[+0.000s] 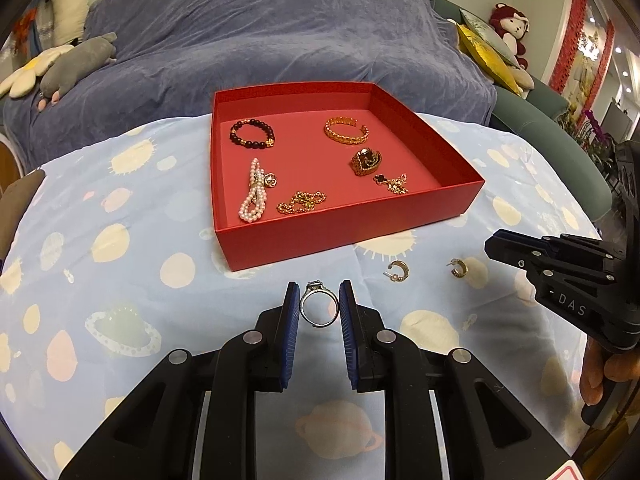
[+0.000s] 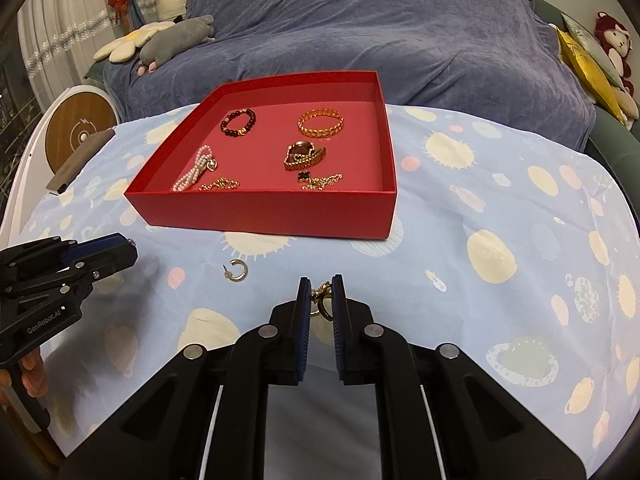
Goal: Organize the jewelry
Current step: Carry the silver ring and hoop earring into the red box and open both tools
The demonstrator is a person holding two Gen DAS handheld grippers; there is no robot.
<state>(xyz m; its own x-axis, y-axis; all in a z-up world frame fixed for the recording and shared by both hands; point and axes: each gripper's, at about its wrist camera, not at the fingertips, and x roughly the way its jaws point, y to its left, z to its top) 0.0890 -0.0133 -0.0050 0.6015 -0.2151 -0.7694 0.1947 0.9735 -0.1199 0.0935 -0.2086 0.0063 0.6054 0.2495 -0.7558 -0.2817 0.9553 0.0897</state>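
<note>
A red box (image 1: 344, 236) (image 2: 256, 216) on the blue spotted cloth holds a dark bead bracelet (image 1: 252, 134), a gold bangle (image 1: 346, 130), a pearl strand (image 1: 254, 192), gold chains (image 1: 302, 202) and a gold watch (image 1: 366, 162). My left gripper (image 1: 319, 308) is shut on a silver ring (image 1: 318, 308), its jaws touching both sides. My right gripper (image 2: 321, 300) is shut on a gold hoop earring (image 2: 322, 300); it also shows in the left wrist view (image 1: 459, 268). A second gold hoop earring (image 1: 397, 271) (image 2: 237, 270) lies on the cloth between the grippers.
A blue-covered sofa (image 1: 260, 40) with plush toys (image 1: 76, 64) stands behind the table. A round wood-faced device (image 2: 78, 130) and a grey flat object (image 2: 80, 160) are at the table's left edge.
</note>
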